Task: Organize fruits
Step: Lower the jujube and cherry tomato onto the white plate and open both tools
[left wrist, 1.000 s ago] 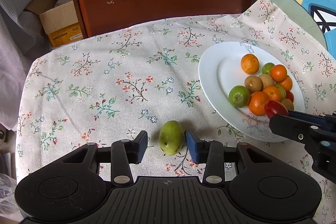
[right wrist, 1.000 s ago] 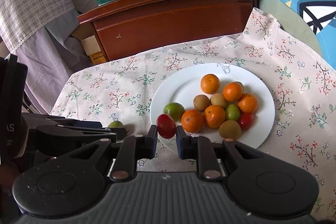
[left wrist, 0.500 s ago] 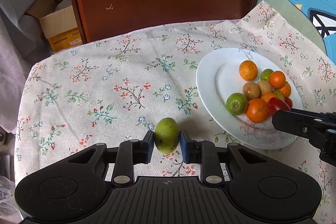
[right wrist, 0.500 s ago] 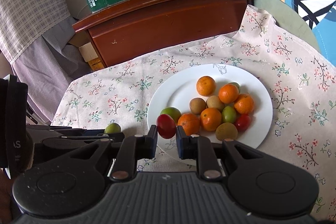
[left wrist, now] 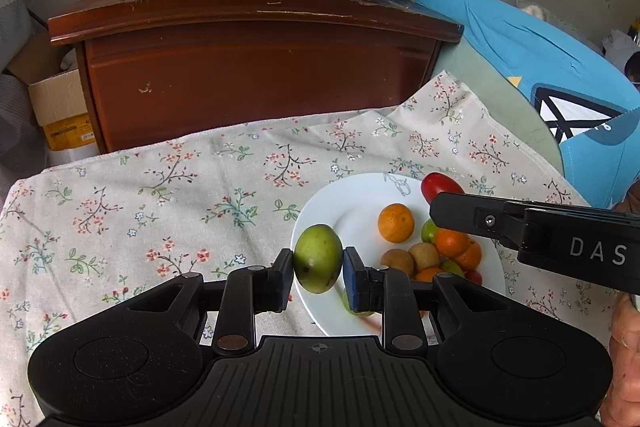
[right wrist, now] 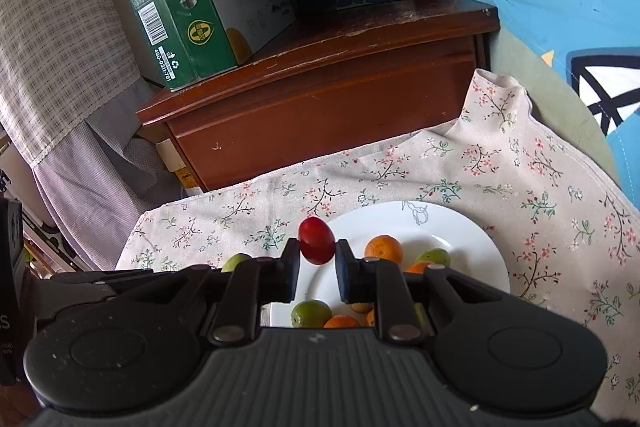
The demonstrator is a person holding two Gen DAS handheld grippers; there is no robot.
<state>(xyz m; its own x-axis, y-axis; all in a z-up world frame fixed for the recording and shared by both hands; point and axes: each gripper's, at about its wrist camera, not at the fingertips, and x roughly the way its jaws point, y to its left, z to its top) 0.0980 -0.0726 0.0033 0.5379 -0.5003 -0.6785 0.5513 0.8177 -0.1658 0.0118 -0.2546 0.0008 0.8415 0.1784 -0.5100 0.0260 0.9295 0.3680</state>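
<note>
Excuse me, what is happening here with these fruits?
A person holds a gripper in each hand and sorts fruit. The left gripper has its jaws shut on a green fruit, lifted at the edge of the white plate. The right gripper holds a red fruit above the plate, where oranges and other fruits lie.

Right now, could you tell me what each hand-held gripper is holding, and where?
Left hand-held gripper pinches the oval green fruit across its sides; right hand-held gripper pinches the small red fruit likewise.
</note>
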